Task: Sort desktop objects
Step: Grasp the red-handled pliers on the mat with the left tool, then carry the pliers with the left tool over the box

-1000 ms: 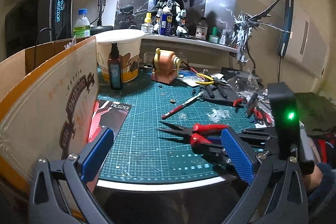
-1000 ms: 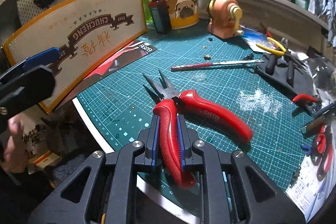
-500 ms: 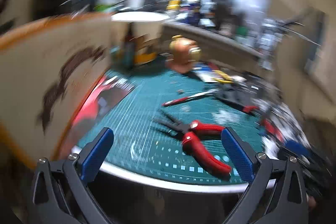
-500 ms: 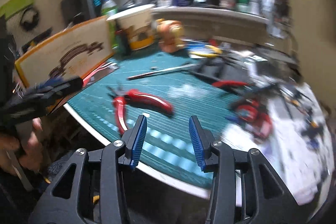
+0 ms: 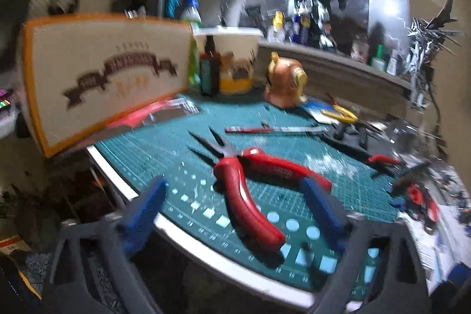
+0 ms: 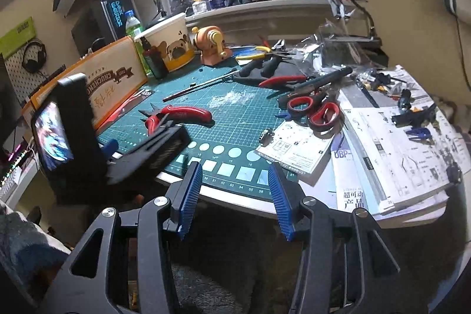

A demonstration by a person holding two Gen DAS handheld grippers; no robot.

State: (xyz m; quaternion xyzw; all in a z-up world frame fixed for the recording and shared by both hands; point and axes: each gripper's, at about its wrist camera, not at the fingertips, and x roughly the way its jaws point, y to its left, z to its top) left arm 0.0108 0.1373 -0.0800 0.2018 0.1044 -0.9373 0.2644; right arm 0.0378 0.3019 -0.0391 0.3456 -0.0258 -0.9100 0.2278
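- Two grippers poised at the near edge of a cluttered hobby surface, both with fingers spread and holding nothing.
- Left gripper (image 5: 235, 214) low over the green cutting mat (image 5: 164, 149), blue fingers (image 5: 144, 205) straddling the red-handled pliers (image 5: 250, 181); no contact visible, though blur obscures the fine detail.
- Pliers flat on the mat near its front edge, long axis running front to back, thin tips aimed away toward the cardboard box (image 5: 103, 72), handles splayed toward the camera, nearer handle ending just short of the mat's white border.
- Right gripper (image 6: 235, 193) hanging off the front edge, above the floor, fingers (image 6: 191, 190) parted over the mat's printed squares.
- Seen from the right wrist: pliers (image 6: 179, 115) partly behind the left gripper's black body (image 6: 123, 149), tips pointing left.
- Open mat between the pliers and the red-handled scissors (image 6: 318, 111); white dust patch (image 6: 229, 97) mid-mat.
- Instruction sheets (image 6: 297, 149) and booklets overlapping the right side; box crowding the left; pug-print cup (image 6: 173, 46) and orange sharpener (image 6: 212, 44) along the back.
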